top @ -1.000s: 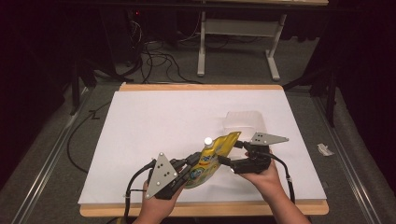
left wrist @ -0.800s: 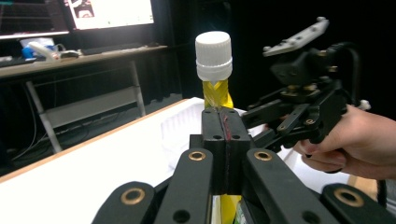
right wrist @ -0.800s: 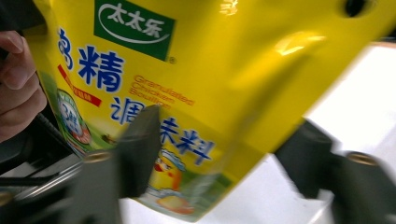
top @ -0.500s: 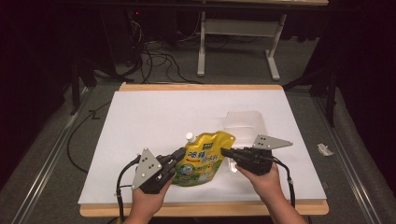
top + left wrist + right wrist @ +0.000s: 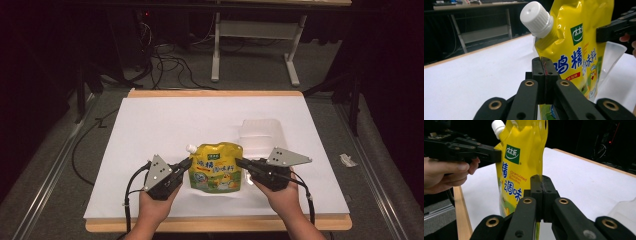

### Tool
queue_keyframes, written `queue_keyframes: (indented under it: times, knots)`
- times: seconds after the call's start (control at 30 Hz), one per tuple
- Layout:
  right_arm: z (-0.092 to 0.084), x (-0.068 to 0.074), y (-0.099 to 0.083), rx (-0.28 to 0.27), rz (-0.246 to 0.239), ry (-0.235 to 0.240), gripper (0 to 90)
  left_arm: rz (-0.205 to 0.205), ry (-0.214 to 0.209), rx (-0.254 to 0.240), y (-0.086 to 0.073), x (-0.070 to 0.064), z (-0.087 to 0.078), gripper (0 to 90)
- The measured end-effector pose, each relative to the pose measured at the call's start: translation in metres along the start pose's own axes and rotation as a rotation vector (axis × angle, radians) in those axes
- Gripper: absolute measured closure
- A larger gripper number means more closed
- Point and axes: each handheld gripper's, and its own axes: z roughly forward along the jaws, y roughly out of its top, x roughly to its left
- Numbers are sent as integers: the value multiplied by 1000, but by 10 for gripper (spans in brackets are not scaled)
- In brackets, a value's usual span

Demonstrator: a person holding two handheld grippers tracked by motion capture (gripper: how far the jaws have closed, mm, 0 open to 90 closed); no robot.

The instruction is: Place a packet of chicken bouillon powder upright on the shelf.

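- Nearest the front edge of the table (image 5: 150,210), the person's two hands come in from below, each holding a gripper.
- The left gripper (image 5: 187,163) sits toward the front-left part of the white sheet, its jaws pressed together on the left side edge of the yellow spouted pouch of chicken bouillon (image 5: 216,167); in the left gripper view the jaws meet on the pouch's edge (image 5: 571,50) just below the spout.
- The right gripper (image 5: 240,162) sits opposite, toward the front-right; its jaws have just closed and now pinch the pouch's right side edge, as the right gripper view shows with the pouch (image 5: 521,165) rising from between the closed jaws.
- The pouch stands upright between the two grippers, near the middle of the table's front half, label facing the person.
- Its white screw cap (image 5: 190,148) sits at the top-left corner of the pouch, tilted outward; it is large and close in the left gripper view (image 5: 536,18).
- Just behind the pouch, toward the right, lies a clear plastic container (image 5: 261,134) on the white sheet.
- Beyond the far edge, a white-framed stand (image 5: 255,35) and loose cables (image 5: 160,55) are on the dark floor.
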Motion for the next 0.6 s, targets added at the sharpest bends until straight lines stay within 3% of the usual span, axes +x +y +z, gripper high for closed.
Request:
queue_keyframes:
  times: [0.4, 0.6]
  knots:
    - [2, 5, -10, 40, -25, 13, 900, 7, -8, 29, -15, -1, 0, 900]
    - [-1, 4, -16, 31, 14, 78, 765, 18, -13, 12, -18, -6, -5, 900]
